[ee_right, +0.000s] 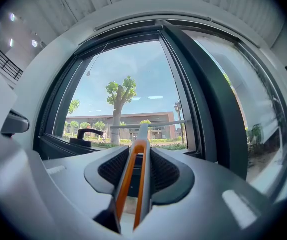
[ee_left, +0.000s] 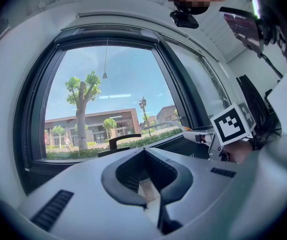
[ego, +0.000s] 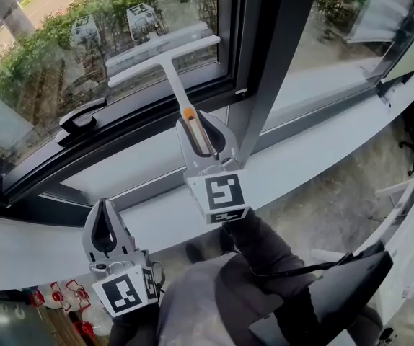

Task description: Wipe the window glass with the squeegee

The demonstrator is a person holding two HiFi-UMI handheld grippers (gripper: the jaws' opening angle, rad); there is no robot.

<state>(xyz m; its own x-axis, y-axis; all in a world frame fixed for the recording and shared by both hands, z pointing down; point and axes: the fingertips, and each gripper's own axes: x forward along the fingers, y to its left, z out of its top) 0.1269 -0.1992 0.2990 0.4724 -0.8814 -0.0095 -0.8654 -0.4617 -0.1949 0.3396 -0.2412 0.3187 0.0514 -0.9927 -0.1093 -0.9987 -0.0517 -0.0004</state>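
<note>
Left pane of window glass [ego: 55,42] is showing trees and a street outside. A black window handle [ego: 81,118] is sitting on the lower frame, at far left.

Left gripper [ego: 104,206] is hovering low, over the white sill [ego: 41,244] and well apart from the glass. Its jaws are closing tip to tip, with only a hollow loop between the pads and nothing in it; its own view is confirming this.

Squeegee [ego: 171,74] is lying with its white blade across the lower part of the left pane, above the bottom frame and to the right of the window handle. Blade's reflection is showing just behind it, so the blade is sitting at the glass; cannot tell whether it is pressing. Its stem is running down and right into the right gripper [ego: 201,121].

Right gripper's jaws are clamping the orange-edged grip of the squeegee, one pad on either side.

Dark mullion [ego: 279,49] is rising just right of that gripper. A dark sleeve [ego: 265,258] is reaching up behind its marker cube [ego: 221,193].
</note>
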